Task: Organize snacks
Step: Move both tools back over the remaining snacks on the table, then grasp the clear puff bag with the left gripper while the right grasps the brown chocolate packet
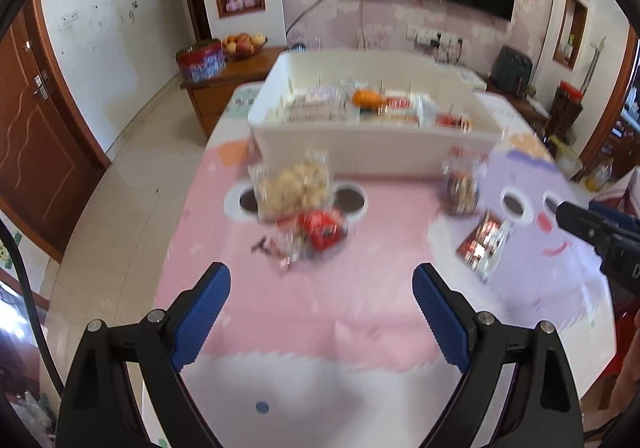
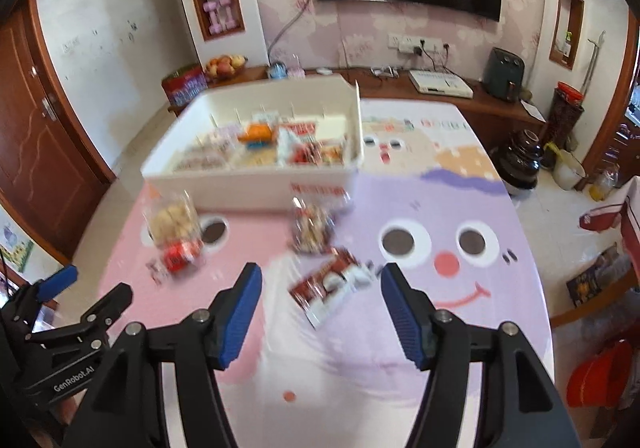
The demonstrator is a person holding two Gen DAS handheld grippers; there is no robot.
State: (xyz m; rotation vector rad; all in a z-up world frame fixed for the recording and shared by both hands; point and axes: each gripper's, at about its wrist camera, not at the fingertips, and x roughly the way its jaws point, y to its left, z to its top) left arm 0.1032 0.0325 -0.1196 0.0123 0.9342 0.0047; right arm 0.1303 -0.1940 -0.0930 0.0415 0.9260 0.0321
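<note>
Right wrist view: a glossy red-and-white snack packet [image 2: 334, 286] lies flat, blurred, beyond the right gripper's [image 2: 320, 284] empty, parted jaws.

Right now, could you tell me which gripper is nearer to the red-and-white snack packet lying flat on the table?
Right. The right gripper is open, with the red-and-white snack packet just ahead between its fingertips. The left gripper, also open, is off to the packet's left, facing the red wrapped snack.

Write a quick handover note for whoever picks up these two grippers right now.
Left gripper: open, empty. Right gripper: open, empty, above the flat red-and-white snack packet.
White divided plastic bin at the table's far side already holds several snacks.
Left on the pink-and-lilac cartoon mat: clear bag of pale puffs, small red packet, clear bag of mixed sweets, the flat packet.
</note>
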